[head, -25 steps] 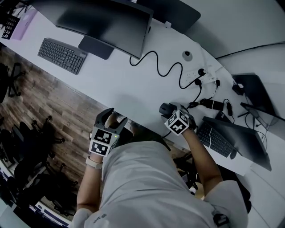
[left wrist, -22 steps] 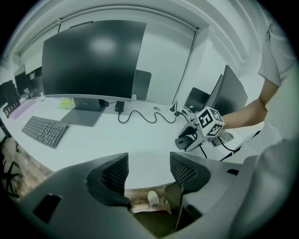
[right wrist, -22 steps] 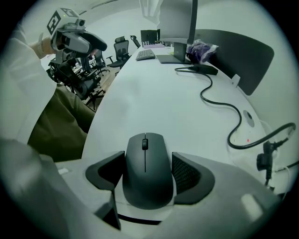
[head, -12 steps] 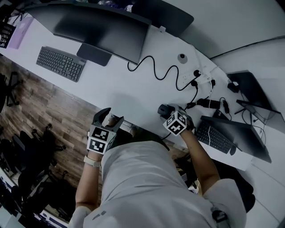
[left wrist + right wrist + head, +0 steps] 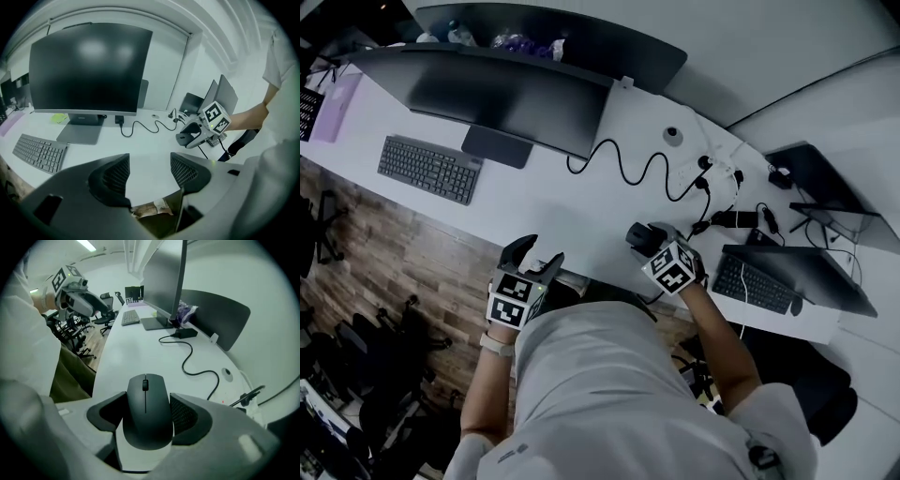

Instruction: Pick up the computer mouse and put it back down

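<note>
The dark grey computer mouse (image 5: pixel 146 399) sits between the jaws of my right gripper (image 5: pixel 147 417), which is shut on it, both pads against its sides. In the head view the right gripper (image 5: pixel 643 235) holds the mouse (image 5: pixel 636 232) over the white desk (image 5: pixel 581 202) near its front edge. The left gripper view shows the mouse (image 5: pixel 186 138) held slightly above the desktop. My left gripper (image 5: pixel 534 253) is open with nothing in it at the desk's front edge, and only desk shows between its pads (image 5: pixel 116 174).
A large dark monitor (image 5: pixel 506 94) and a keyboard (image 5: pixel 428 169) stand at the left. A black cable (image 5: pixel 637 169) snakes across the desk to a power strip (image 5: pixel 717 169). A second keyboard (image 5: pixel 757 286) and screen (image 5: pixel 811 267) lie right. Office chairs (image 5: pixel 356 347) stand on the floor.
The head view has drifted, so the desk sits a little differently in frame. Both grippers keep their places, and the right one stays shut on the mouse.
</note>
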